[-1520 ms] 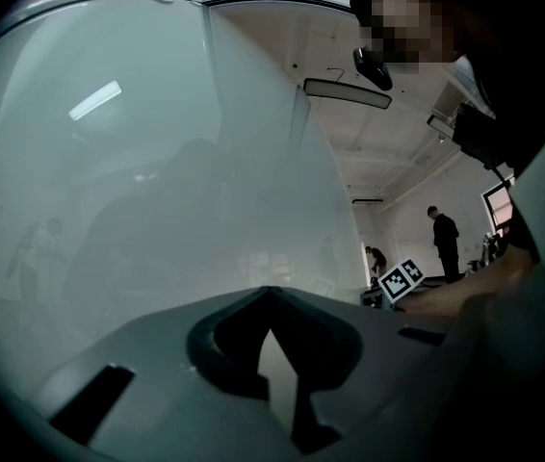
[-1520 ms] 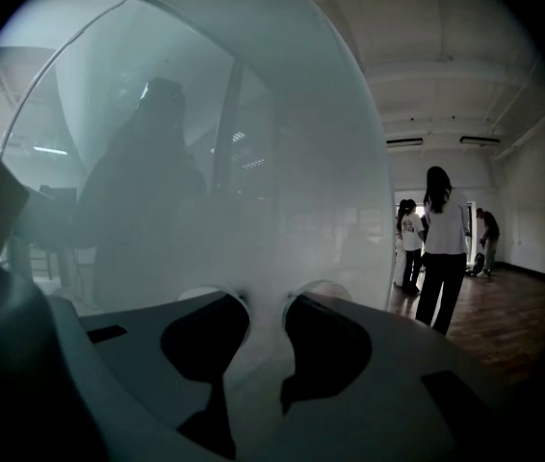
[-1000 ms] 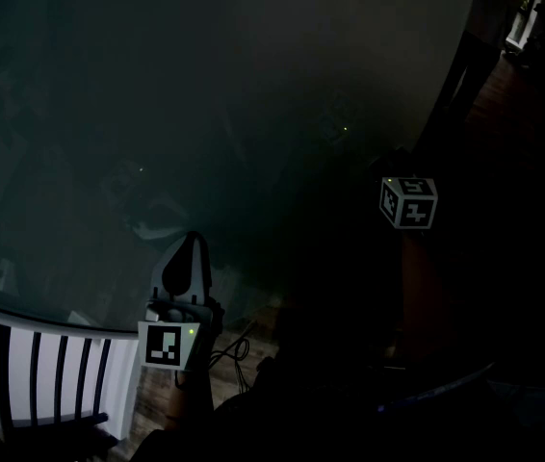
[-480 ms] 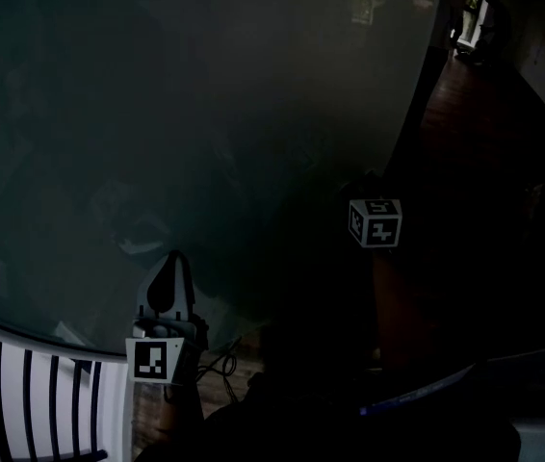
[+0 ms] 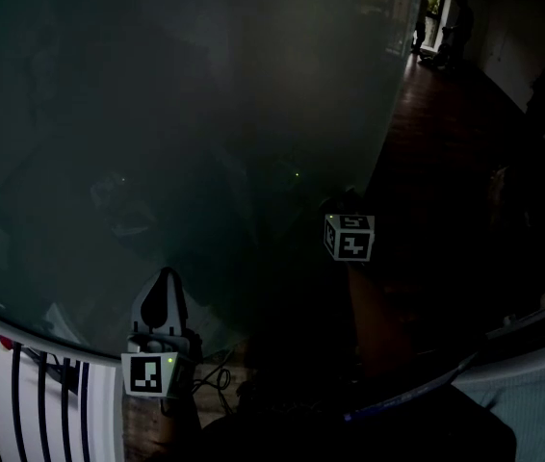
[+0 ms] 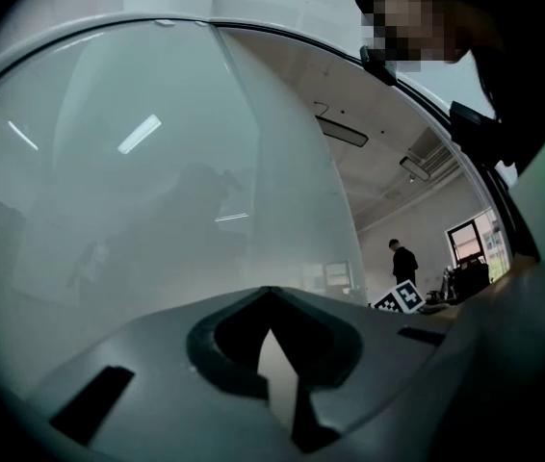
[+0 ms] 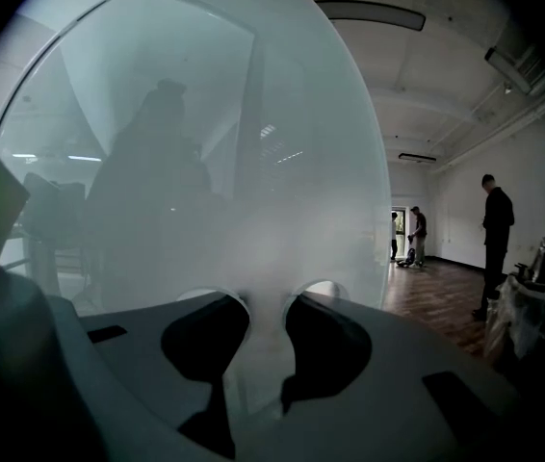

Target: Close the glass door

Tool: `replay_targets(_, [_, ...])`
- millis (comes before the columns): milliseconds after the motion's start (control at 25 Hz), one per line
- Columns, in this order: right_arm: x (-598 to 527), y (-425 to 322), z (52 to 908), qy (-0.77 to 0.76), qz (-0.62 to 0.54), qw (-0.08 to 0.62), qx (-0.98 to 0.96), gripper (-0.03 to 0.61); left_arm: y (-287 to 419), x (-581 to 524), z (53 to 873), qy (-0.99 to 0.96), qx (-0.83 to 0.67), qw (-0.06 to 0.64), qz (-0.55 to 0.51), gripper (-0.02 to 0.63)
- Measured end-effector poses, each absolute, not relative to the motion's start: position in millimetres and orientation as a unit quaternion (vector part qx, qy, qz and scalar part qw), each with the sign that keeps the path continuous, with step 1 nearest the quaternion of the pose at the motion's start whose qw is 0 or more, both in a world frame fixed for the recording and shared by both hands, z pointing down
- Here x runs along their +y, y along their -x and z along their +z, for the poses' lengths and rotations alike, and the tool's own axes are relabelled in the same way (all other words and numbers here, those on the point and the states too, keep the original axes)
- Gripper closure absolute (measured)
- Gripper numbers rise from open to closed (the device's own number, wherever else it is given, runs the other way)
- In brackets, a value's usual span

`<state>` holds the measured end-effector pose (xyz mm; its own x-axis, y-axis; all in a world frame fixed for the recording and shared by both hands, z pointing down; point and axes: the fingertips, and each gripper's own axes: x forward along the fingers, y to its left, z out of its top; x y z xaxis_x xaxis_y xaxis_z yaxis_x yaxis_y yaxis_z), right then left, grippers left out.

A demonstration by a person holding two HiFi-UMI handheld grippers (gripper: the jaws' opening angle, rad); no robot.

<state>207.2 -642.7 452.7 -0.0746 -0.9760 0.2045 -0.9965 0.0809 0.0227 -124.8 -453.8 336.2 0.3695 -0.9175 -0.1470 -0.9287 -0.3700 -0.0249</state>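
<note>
Glass door (image 5: 205, 114): frosted, spanning left and far, free edge at right. Left gripper (image 6: 269, 295): fingers closed, empty, near the door. Right gripper (image 7: 265, 306): fingers open, empty, facing it.

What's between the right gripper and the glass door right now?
Nothing visible. In the right gripper view, the right gripper has its fingers apart, and only the frosted glass door shows through the gap. Contact can't be judged.

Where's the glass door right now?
The glass door fills the head view's left and centre, ahead of the left gripper; its edge ends by the right gripper, wooden floor beyond.
</note>
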Motion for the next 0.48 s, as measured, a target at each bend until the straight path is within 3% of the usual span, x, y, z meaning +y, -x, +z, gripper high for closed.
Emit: replay_targets(480, [-547.7, -224.2, 451.5, -0.719, 0.069, 0.081, -0.687, 0.459, 121.5, -350.9, 330.4, 0.815, 0.575, 0.05, 0.054, 0.612])
